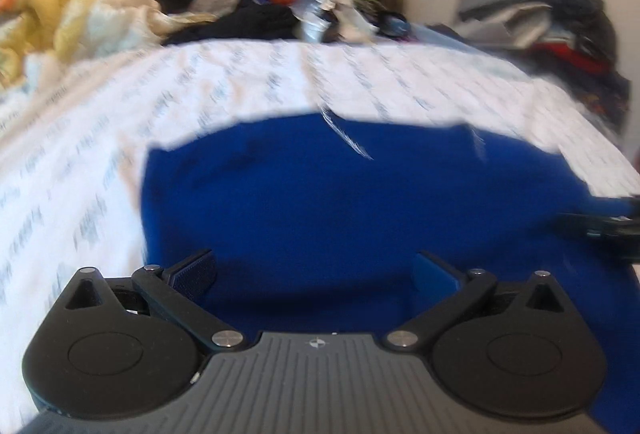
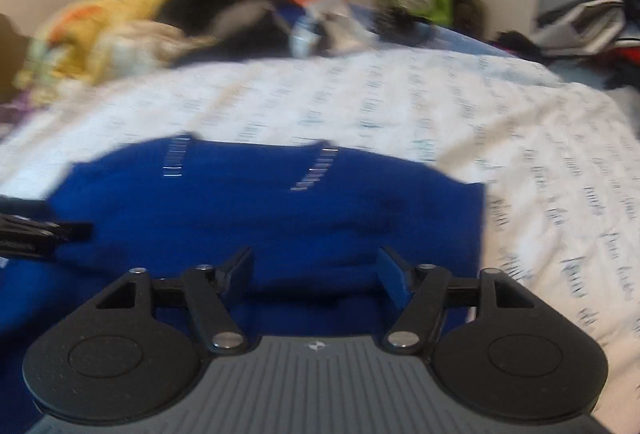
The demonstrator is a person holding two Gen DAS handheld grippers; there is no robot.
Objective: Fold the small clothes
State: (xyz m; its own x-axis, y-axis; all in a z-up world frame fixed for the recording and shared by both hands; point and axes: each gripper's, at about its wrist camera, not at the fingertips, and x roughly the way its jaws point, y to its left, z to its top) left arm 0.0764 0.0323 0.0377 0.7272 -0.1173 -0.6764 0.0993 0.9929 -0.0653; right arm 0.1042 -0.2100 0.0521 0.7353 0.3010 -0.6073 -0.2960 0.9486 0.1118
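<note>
White printed bedding (image 1: 100,162) is covering the bed, with a heap of clothes (image 1: 256,6) piling up against the far wall. Lying flat on the sheet just ahead of both tongs is a blue garment (image 1: 340,210), its far edge showing two pale tags. Left tongs (image 1: 314,274) are hovering over its near part with fingers spread wide, gripping nothing. Right tongs (image 2: 316,274) are hanging beside them, likewise parted, over the same cloth. Both views are blurring.
</note>
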